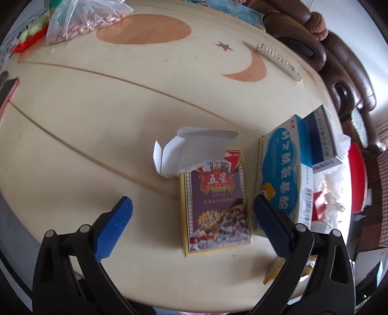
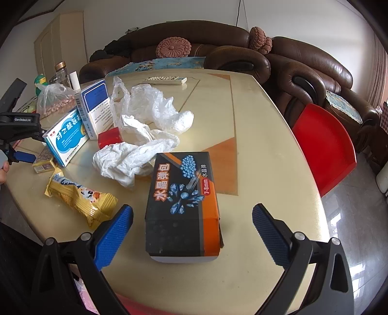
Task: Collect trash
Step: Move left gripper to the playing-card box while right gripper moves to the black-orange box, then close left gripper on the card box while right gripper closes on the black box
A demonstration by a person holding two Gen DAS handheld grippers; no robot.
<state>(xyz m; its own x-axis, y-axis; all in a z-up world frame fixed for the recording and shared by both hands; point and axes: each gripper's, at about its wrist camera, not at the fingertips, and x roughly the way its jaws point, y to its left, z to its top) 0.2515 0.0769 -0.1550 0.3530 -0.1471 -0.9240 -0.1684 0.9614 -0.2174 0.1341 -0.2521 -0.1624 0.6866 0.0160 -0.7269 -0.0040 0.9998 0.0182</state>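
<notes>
In the left wrist view an open playing-card box point(image 1: 215, 206) with its white flap up lies on the cream table point(image 1: 109, 116). My left gripper point(image 1: 192, 210) is open around it, not touching. A blue-and-white medicine box point(image 1: 282, 174) stands beside the right finger. In the right wrist view a black-and-orange box point(image 2: 181, 206) lies between the open fingers of my right gripper point(image 2: 192, 218). A yellow snack wrapper point(image 2: 80, 196), crumpled white tissue point(image 2: 131, 157) and a thin plastic bag point(image 2: 155, 109) lie beyond it.
A red dustpan point(image 2: 322, 145) sticks out past the table's right edge. A remote point(image 2: 165, 80) lies at the far side. A bag of peanuts point(image 1: 82, 21), a second medicine box point(image 2: 95, 106) and a small red box point(image 2: 109, 139) sit nearby. Brown sofas point(image 2: 303, 67) stand behind.
</notes>
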